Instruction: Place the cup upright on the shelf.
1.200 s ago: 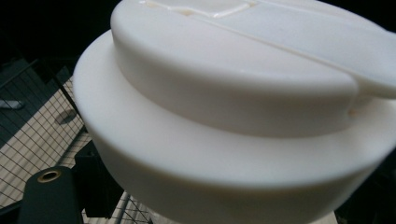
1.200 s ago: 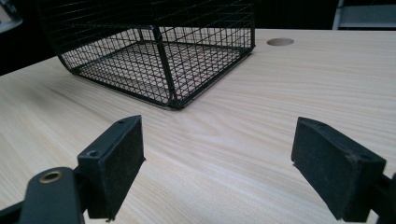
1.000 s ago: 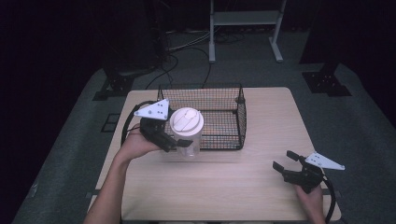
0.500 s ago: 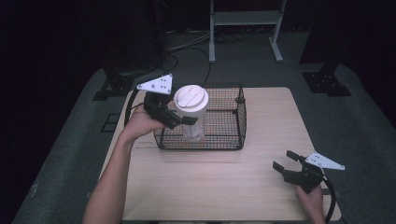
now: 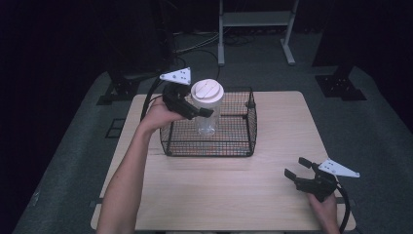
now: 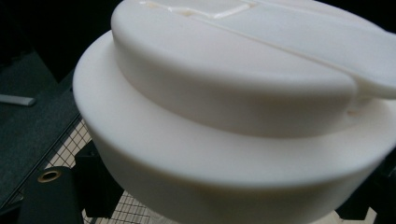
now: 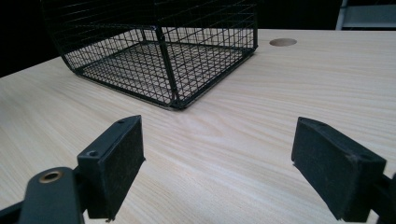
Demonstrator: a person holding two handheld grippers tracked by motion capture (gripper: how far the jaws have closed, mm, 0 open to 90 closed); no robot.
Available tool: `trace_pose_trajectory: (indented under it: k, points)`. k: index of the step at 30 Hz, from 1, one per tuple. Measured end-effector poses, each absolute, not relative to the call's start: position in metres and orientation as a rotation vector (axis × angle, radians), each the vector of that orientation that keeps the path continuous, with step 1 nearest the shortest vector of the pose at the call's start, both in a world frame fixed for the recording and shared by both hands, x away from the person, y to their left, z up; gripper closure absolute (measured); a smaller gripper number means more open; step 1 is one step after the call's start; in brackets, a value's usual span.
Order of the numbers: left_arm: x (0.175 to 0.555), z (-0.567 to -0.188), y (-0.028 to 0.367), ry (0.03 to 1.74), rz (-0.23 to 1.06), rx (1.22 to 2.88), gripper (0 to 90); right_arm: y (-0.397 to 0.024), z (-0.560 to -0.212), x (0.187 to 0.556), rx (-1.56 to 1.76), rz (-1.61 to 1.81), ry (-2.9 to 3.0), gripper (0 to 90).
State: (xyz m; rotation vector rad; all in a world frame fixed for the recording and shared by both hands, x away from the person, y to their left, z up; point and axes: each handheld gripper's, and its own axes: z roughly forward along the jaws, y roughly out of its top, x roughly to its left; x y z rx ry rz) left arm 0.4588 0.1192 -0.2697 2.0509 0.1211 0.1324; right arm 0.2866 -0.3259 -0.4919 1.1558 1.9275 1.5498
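Note:
A clear jar with a white lid hangs above the black wire basket, held just under its lid by my left gripper, which is shut on it. The white lid looms large in the left gripper view, with the basket mesh below it. Near the table's front right corner my right gripper rests open with nothing between its jaws. From the right gripper view the open right gripper faces the basket across bare wood.
The light wooden table has a small round hole in its top beyond the basket. Dark floor, cables and a metal stand's legs lie behind the table.
My left gripper has lifted the jar from in front of the basket and carried it back and right, over the basket. The right gripper has stayed put.

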Motion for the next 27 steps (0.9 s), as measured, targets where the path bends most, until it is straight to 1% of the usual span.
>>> trace_pose_trajectory:
  k: [12, 27]
  points:
    - [0.482, -0.294, 0.108, 0.176, 0.112, 2.08, 15.4, -0.326, -0.492, 0.287, 1.159, 1.554, 1.927, 15.1]
    - [0.496, -0.321, 0.096, 0.216, 0.091, 2.139, 15.4, -0.326, -0.492, 0.287, 1.156, 1.562, 1.928, 15.1]
